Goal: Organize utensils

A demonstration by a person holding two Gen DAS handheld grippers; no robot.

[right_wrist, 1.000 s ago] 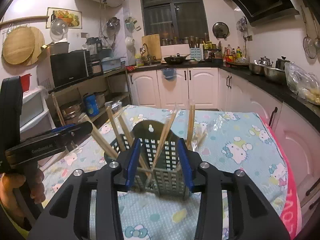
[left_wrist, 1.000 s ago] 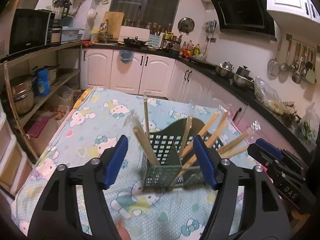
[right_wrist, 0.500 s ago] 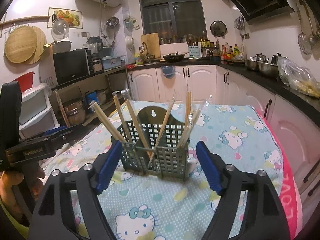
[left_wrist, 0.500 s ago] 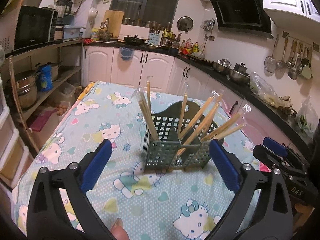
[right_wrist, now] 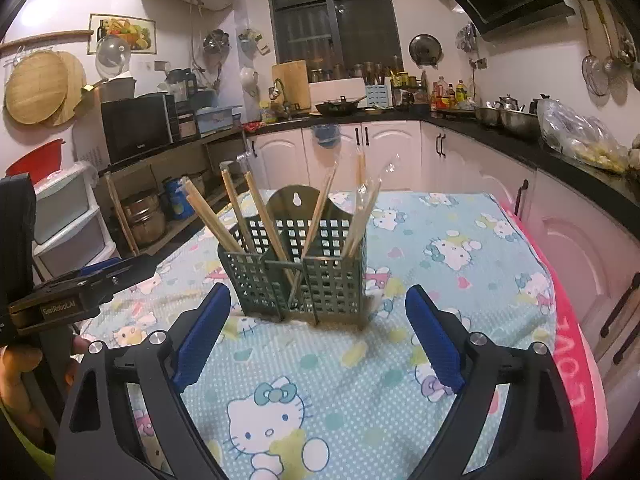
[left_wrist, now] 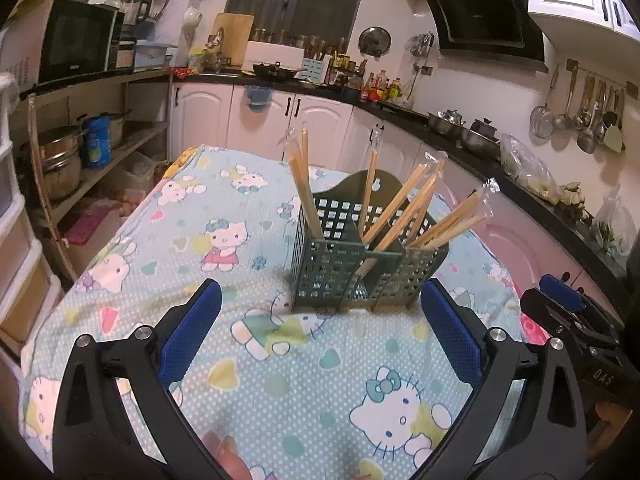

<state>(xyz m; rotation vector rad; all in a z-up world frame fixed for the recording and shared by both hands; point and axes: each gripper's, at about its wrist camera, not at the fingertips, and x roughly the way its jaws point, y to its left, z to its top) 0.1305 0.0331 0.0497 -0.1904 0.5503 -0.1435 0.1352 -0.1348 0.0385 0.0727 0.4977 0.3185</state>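
Both grippers have been drawn back from the caddy (left_wrist: pixel 360 268) and their jaws have just been opening; the left gripper (left_wrist: pixel 320 336) and right gripper (right_wrist: pixel 318 336) are now spread with nothing between. The caddy is seen at 12 o'clock on the cloth (left_wrist: pixel 280 380), chopsticks (left_wrist: pixel 400 208) stood in its compartments; the sorting is judged essentially done, none being seen loose

Utensil holder (left_wrist: pixel 362 268) stands upright on the tablecloth (left_wrist: pixel 192 264), chopsticks (left_wrist: pixel 306 188) leaning in its compartments. Cabinets (left_wrist: pixel 280 120) behind; shelving (left_wrist: pixel 100 140) left; counter (left_wrist: pixel 520 184) right.
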